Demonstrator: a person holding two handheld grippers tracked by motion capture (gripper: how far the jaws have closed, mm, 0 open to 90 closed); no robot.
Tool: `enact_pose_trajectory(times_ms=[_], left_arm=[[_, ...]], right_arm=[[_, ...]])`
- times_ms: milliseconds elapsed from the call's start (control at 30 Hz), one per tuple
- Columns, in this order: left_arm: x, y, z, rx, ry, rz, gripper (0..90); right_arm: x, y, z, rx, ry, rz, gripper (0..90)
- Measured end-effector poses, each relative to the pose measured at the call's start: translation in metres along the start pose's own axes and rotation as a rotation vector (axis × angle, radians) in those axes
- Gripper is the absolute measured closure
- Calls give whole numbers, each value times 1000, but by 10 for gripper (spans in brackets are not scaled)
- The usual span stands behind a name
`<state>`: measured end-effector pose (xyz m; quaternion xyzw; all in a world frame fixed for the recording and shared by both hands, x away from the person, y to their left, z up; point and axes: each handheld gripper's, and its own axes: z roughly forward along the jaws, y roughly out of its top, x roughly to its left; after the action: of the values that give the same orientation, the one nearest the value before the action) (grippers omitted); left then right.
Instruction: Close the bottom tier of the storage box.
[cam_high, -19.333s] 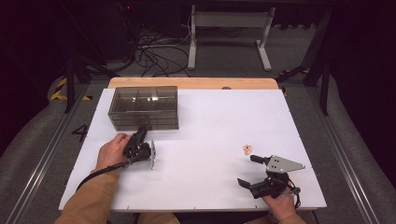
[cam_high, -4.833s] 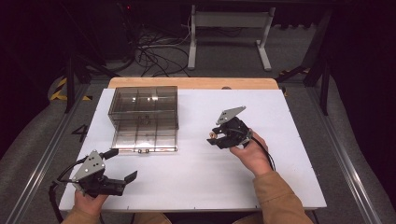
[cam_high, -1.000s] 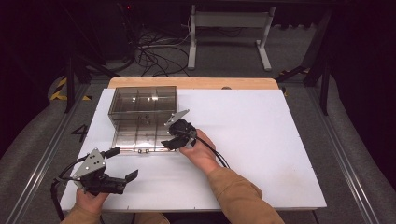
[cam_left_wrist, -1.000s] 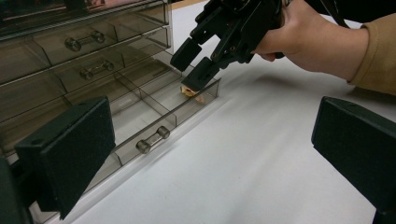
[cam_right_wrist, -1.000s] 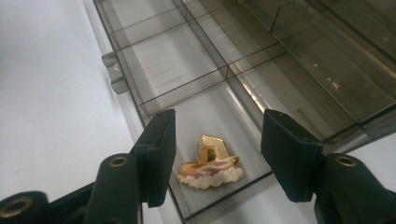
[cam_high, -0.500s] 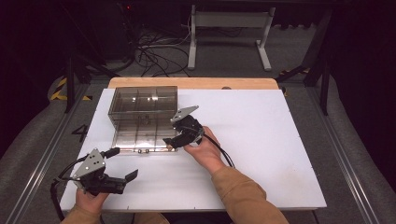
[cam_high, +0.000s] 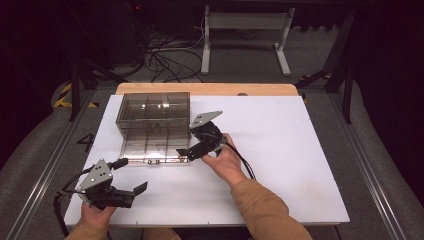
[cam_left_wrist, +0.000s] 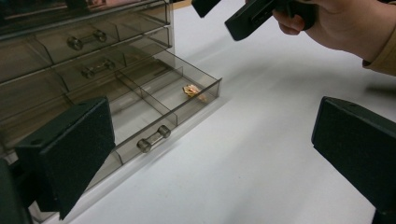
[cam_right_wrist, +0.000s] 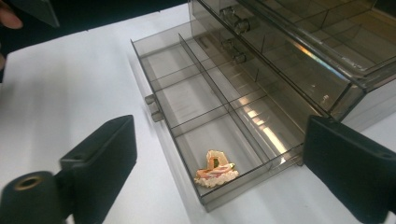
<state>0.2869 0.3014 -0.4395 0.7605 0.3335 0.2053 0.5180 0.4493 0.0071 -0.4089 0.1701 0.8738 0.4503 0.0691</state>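
A smoky clear drawer cabinet (cam_high: 152, 107) stands at the back left of the white table, its bottom drawer (cam_high: 150, 147) pulled out. A small pink and gold trinket (cam_right_wrist: 215, 170) lies loose in the drawer's end compartment (cam_left_wrist: 193, 91). My right gripper (cam_high: 192, 143) hovers just above that end of the drawer (cam_right_wrist: 196, 100). It is open, its jaws have just been opening, and nothing is between them. My left gripper (cam_high: 132, 175) rests low near the table's front left corner, open and empty, facing the drawer (cam_left_wrist: 140, 126).
The drawer's metal handle (cam_left_wrist: 152, 139) sticks out toward the table's front. Two closed drawers with handles (cam_left_wrist: 86, 42) sit above it. The other hand and its gripper (cam_left_wrist: 243, 16) show at the top of the left gripper view. White tabletop (cam_high: 290, 150) stretches to the right.
The right gripper has lifted and drifted right from the drawer, and its jaws have spread apart. The trinket, once on the table, now lies in the opened drawer. The left gripper stayed put.
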Motion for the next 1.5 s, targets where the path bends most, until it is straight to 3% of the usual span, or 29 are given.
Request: enact_pose_trajectory(times_ms=[333,567,767,1033,1500], left_arm=[[1,0,-1,-4,11,7,0],[2,0,0,-3,5,-5,0],[1,0,0,-6,11,-9,0],[2,0,1,-5,12,-11,0],[2,0,1,-9,21,-8,0]], right_arm=[[-3,-6,-39,-79,-41,-12,22],[-5,-22,-69,-120,-70,-18,9],[-9,-45,-96,-146,-98,-16,6],[-17,-80,-127,-173,-151,40,6],[-15,-130,-157,-185,-210,91,5]])
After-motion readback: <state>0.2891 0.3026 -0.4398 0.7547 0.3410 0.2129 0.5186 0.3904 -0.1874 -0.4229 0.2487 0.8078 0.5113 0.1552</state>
